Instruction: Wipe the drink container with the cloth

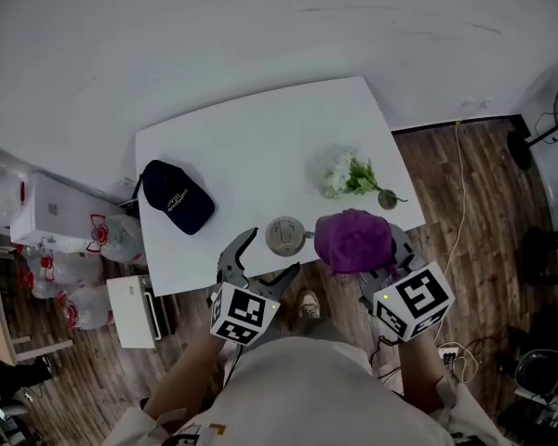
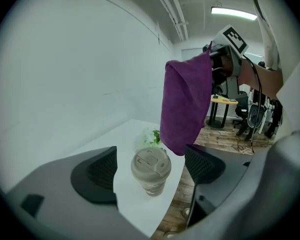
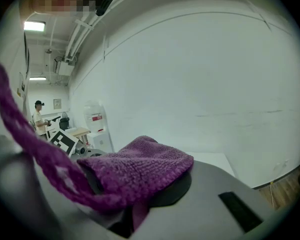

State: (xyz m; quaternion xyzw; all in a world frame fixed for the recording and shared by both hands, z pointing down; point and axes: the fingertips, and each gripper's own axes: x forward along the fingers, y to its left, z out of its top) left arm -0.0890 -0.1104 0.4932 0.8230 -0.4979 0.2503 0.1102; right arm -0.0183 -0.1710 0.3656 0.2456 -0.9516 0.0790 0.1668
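The drink container [image 1: 284,235], a beige paper cup with a lid, stands upright near the white table's [image 1: 260,128] front edge. My left gripper [image 1: 272,254] is open just in front of it. In the left gripper view the cup [image 2: 151,170] shows in the gap between the two dark pads [image 2: 102,174], which stay apart from it. A purple cloth [image 1: 353,240] hangs to the cup's right, and my right gripper [image 1: 372,251] is shut on it. The cloth [image 3: 135,171] drapes over the right jaws and hides them. It also hangs above and right of the cup [image 2: 185,104].
A dark cap [image 1: 177,198] lies on the table's left part. White flowers [image 1: 346,175] with a small pot [image 1: 388,199] sit at the right, behind the cloth. Bags and boxes [image 1: 65,249] stand on the wooden floor to the left. A cable [image 1: 460,203] runs along the floor at the right.
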